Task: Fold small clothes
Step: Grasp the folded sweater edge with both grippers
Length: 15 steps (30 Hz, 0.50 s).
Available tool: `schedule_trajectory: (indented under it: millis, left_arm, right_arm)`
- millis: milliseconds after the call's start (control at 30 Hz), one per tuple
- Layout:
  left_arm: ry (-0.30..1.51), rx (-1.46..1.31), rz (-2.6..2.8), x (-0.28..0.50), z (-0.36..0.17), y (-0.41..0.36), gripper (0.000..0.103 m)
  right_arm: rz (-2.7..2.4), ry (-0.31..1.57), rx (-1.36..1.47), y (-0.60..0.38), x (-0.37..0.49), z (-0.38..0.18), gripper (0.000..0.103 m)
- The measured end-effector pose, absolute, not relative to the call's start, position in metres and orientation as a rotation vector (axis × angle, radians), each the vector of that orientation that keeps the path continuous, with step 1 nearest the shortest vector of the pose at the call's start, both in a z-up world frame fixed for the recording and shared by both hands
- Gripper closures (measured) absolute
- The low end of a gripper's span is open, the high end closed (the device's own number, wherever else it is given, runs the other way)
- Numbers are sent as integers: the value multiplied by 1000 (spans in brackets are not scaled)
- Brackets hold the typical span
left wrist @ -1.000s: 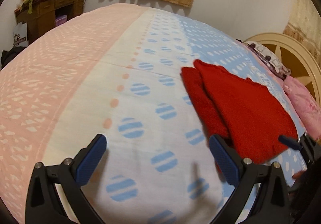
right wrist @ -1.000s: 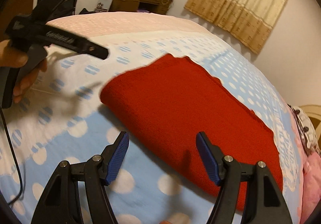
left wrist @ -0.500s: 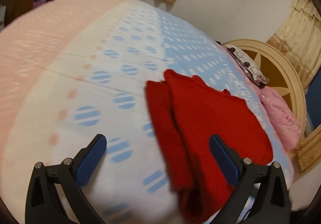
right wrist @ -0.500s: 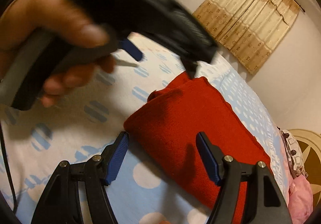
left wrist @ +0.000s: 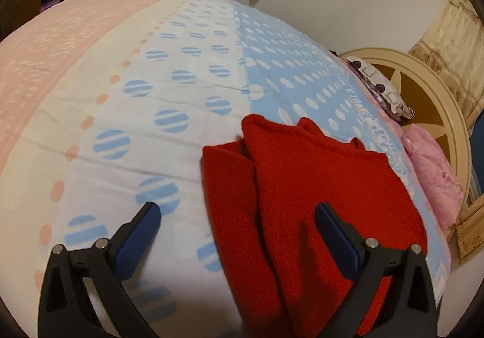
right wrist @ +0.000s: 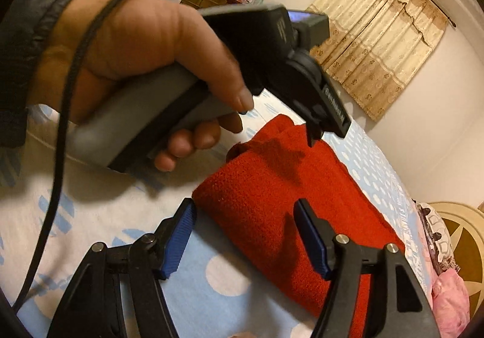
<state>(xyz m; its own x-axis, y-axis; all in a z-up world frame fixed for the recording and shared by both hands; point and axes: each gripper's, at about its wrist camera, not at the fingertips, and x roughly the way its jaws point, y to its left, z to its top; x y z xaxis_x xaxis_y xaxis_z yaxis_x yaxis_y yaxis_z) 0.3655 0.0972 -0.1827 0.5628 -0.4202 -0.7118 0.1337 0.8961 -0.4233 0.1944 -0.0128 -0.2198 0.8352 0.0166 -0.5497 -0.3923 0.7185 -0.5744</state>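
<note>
Bedroom, curtained walls, dotted bedspread (left wrist: 187,90) on a wide bed. Lying on its right half — one red garment (left wrist: 302,192), already doubled over, fleecy and thick. Likely soft, light, floppy; best pinched at a near corner or along the folded edge, both layers together. Two tools: left hand-held gripper (left wrist: 239,226) spread wide, holding nothing; right hand-held gripper (right wrist: 245,235) likewise wide — straddling the near corner.

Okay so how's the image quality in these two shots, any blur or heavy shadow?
Left wrist view: mostly sharp, warm light, fisheye bulges the bed; dim at the bottom edge. Right wrist view: the hand with the other tool is close and slightly blurred, shadowing the red garment.
</note>
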Motion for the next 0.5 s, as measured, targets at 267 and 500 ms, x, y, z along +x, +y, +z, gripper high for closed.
schedule_trajectory:
  millis: [267, 500]
  left_arm:
    - [961, -355, -362, 379, -187, 95, 82]
    - [954, -504, -381, 379, -175, 102, 91]
  right_arm:
    - [253, 579, -728, -12, 199, -221, 74]
    - [289, 568, -593, -38, 194, -192, 87]
